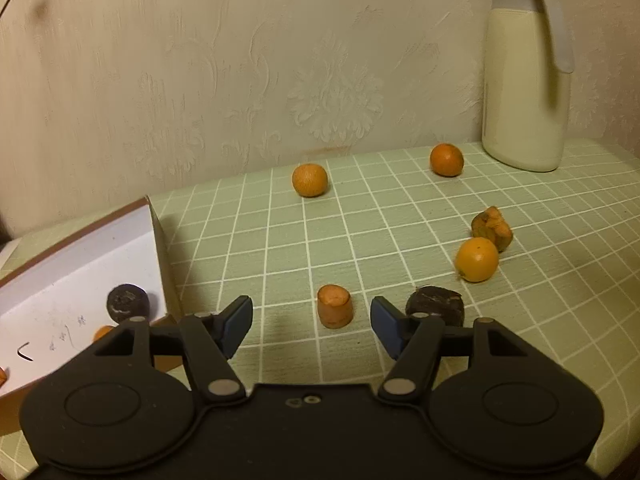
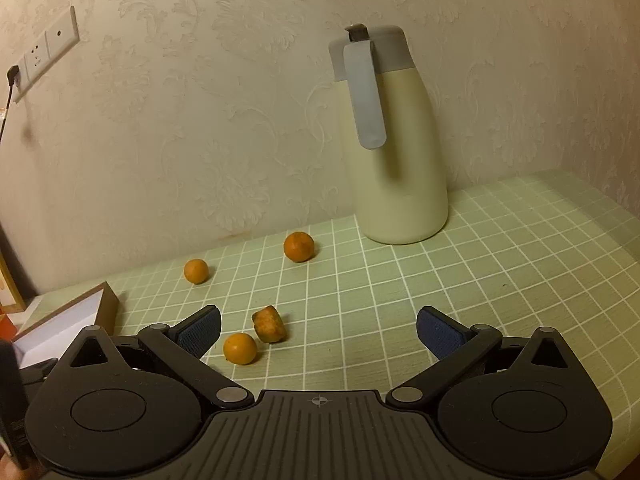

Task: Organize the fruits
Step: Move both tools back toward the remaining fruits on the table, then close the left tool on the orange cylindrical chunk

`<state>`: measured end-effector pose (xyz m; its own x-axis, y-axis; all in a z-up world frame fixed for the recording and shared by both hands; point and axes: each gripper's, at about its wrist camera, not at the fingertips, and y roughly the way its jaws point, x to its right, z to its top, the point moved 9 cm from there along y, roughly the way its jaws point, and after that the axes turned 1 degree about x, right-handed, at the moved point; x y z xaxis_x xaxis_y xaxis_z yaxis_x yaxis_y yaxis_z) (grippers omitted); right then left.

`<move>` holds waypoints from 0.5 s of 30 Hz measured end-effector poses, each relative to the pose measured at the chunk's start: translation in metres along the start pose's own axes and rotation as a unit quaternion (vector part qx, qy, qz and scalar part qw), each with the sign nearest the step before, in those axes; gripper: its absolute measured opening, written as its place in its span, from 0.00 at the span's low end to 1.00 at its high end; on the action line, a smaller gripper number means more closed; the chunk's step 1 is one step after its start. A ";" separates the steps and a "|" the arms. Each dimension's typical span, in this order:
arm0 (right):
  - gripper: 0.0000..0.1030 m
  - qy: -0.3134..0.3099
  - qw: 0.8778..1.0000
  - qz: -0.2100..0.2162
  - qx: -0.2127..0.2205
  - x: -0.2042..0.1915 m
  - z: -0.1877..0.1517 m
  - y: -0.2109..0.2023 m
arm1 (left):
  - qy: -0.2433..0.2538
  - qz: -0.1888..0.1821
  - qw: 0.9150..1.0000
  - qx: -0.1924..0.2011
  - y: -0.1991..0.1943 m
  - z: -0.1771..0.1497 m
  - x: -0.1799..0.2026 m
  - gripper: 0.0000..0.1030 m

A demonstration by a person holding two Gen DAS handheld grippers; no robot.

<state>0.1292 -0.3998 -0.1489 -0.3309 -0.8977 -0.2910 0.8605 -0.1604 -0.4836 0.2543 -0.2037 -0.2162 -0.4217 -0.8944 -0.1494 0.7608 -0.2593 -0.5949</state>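
Just beside the spread left claw [image 1: 311, 326]'s carrot stub [image 1: 335, 306], a dark chunk [image 1: 435, 306].

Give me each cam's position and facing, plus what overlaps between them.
Left wrist: on the left gripper, angled down over the checked tablecloth; open fingers straddle an orange stub, white box at left. No hand in view.
Right wrist: on the right gripper, angled down toward the wall and cream jug; fingers open, nothing between them. No hand clearly shown.
Shared: jug, tablecloth, box, the two far oranges, and the near orange beside a brownish piece.
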 end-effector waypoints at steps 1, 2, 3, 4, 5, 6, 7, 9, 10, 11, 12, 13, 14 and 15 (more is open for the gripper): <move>1.00 0.001 1.000 0.000 0.000 0.000 0.000 0.000 | -0.003 0.000 1.000 -0.003 0.003 -0.001 0.000 0.56; 1.00 0.002 1.000 0.001 0.000 0.000 0.000 0.001 | -0.005 -0.001 1.000 -0.005 0.005 -0.001 0.000 0.56; 1.00 0.002 1.000 0.002 -0.001 0.000 -0.001 0.002 | -0.006 -0.001 1.000 -0.007 0.007 -0.002 0.000 0.56; 1.00 0.002 1.000 0.002 -0.002 0.000 -0.001 0.002 | -0.006 0.000 1.000 -0.007 0.010 -0.002 0.001 0.54; 1.00 0.002 1.000 0.003 -0.003 0.000 -0.002 0.003 | -0.006 0.000 1.000 -0.007 0.011 -0.002 0.001 0.52; 1.00 0.003 1.000 0.004 -0.003 -0.001 -0.002 0.003 | -0.007 -0.001 1.000 -0.008 0.013 -0.003 0.002 0.50; 1.00 0.003 1.000 0.005 -0.003 -0.001 -0.002 0.004 | -0.009 -0.003 1.000 -0.011 0.015 -0.003 0.002 0.46; 1.00 0.003 1.000 0.006 -0.004 -0.001 -0.002 0.005 | -0.012 -0.006 1.000 -0.013 0.016 -0.005 0.002 0.41; 1.00 0.003 1.000 0.006 -0.004 -0.001 -0.002 0.005 | -0.012 -0.006 1.000 -0.015 0.018 -0.005 0.003 0.38; 1.00 0.004 1.000 0.007 -0.005 -0.001 -0.002 0.006 | -0.013 -0.006 1.000 -0.016 0.019 -0.006 0.003 0.37; 1.00 0.005 1.000 0.008 -0.005 -0.002 -0.002 0.006 | -0.014 -0.008 1.000 -0.017 0.020 -0.006 0.004 0.36; 1.00 0.006 1.000 0.008 -0.006 -0.002 -0.002 0.006 | -0.015 -0.010 1.000 -0.017 0.021 -0.006 0.004 0.35; 1.00 0.006 1.000 0.009 -0.005 -0.001 -0.002 0.006 | -0.016 -0.010 1.000 -0.016 0.022 -0.005 0.005 0.34; 1.00 0.006 1.000 0.009 -0.006 -0.002 -0.002 0.007 | -0.017 -0.010 1.000 -0.015 0.022 -0.005 0.005 0.33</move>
<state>0.1349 -0.3988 -0.1532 -0.3197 -0.8953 -0.3102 0.8618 -0.1387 -0.4879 0.2669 -0.2122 -0.2340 -0.4199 -0.9008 -0.1104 0.7367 -0.2673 -0.6212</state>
